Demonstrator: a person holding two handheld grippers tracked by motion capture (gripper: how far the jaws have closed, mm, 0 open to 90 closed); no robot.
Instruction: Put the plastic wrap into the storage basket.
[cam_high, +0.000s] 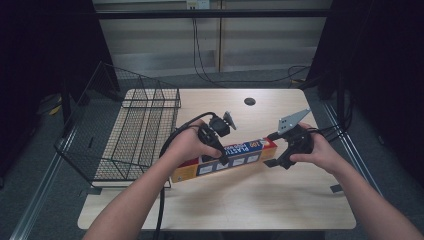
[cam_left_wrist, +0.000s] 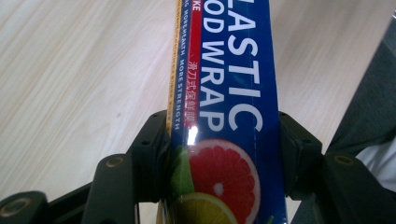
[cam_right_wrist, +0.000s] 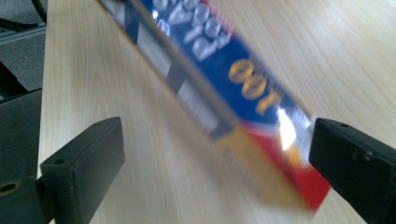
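A long blue, red and yellow plastic wrap box (cam_high: 240, 152) lies slantwise across the middle of the wooden table (cam_high: 250, 200). My left gripper (cam_high: 223, 160) is shut on it near its middle. In the left gripper view both black jaws press the sides of the box (cam_left_wrist: 229, 70), just by the printed grapefruit slice, with the left gripper (cam_left_wrist: 224, 156) straddling it. My right gripper (cam_high: 278, 161) stands open at the box's right end. In the right gripper view the red end of the box (cam_right_wrist: 224, 70) sits blurred between the wide-apart jaws of the right gripper (cam_right_wrist: 215, 161), touching neither.
A black wire basket (cam_high: 145, 130) stands on the table's left part, overhanging the left edge. A dark cable hole (cam_high: 249, 101) sits at the back of the table. Cables trail on the floor behind. Bare wood lies in front of the box.
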